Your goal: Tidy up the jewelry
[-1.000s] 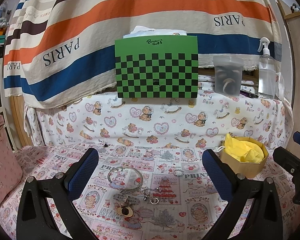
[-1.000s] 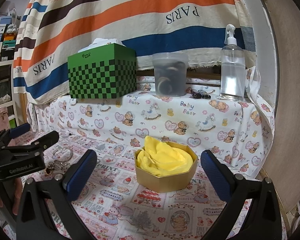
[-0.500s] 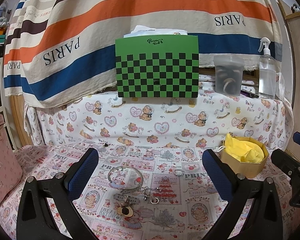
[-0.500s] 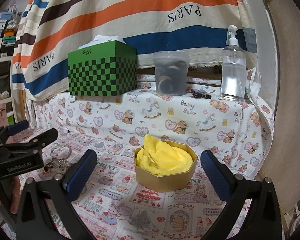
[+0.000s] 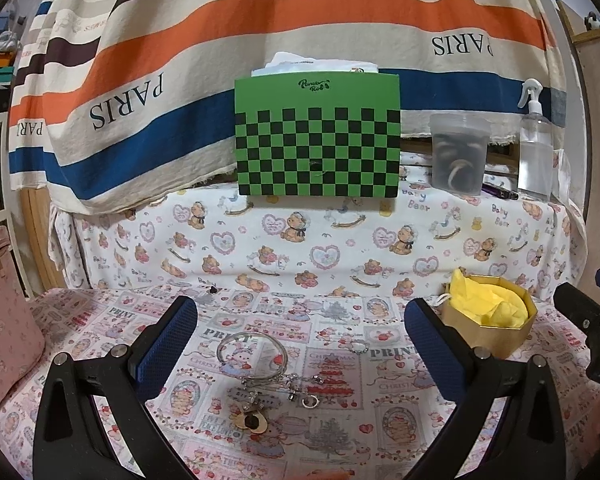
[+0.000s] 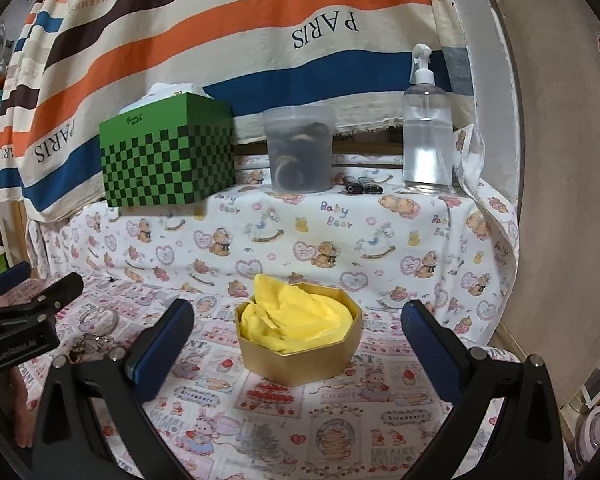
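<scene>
Loose jewelry lies on the printed cloth: a silver bangle [image 5: 252, 350], a chain with a ring [image 5: 300, 390], a gold and dark pendant [image 5: 252, 422] and a small ring [image 5: 358, 346]. My left gripper [image 5: 300, 344] is open and empty, jaws either side of the pile. The gold octagonal box [image 6: 298, 344] lined with yellow tissue [image 6: 296, 320] stands between the jaws of my open, empty right gripper [image 6: 298, 348]. The box also shows in the left wrist view [image 5: 488, 324]. The bangle shows at the left in the right wrist view [image 6: 98, 320].
A raised shelf at the back holds a green checkered tissue box [image 5: 318, 136], a clear tub [image 5: 458, 156] and a spray bottle [image 5: 536, 152]. A pink case [image 5: 4, 320] stands at the left. A board [image 6: 560, 160] leans at the right.
The right gripper has shifted slightly, so the view of the box and shelf has moved a little. The left gripper has hardly moved. Both stay open.
</scene>
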`<act>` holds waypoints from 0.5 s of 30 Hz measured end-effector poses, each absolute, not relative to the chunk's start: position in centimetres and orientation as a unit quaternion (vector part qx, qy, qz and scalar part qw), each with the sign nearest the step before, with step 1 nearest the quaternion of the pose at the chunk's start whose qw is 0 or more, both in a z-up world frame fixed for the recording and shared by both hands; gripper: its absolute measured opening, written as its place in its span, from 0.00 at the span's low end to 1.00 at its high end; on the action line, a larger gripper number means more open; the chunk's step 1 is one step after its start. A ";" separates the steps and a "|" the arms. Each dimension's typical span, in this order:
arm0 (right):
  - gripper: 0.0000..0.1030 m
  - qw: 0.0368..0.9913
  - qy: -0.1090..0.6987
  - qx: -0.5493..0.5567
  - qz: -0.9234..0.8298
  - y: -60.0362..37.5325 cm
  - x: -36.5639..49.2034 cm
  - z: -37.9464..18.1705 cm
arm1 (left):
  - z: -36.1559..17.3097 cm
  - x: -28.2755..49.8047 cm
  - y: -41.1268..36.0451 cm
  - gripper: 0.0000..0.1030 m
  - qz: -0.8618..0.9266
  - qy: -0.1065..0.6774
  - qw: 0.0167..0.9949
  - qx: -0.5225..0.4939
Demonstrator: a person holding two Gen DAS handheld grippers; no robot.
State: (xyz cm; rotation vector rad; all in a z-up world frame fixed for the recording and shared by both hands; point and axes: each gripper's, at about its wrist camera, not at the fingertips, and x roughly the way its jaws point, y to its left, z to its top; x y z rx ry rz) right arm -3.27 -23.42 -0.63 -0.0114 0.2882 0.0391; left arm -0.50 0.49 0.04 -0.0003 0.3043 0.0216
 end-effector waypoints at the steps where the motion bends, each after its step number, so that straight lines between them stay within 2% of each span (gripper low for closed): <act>1: 1.00 0.989 0.144 -0.007 0.020 -23.4 -3.2 -0.6 | 0.0 -0.6 0.4 1.00 0.008 0.150 0.989 0.001; 15: 1.00 0.985 0.165 -0.019 0.046 -22.8 -3.1 -0.9 | 0.3 -0.9 0.6 1.00 0.009 0.137 0.990 0.011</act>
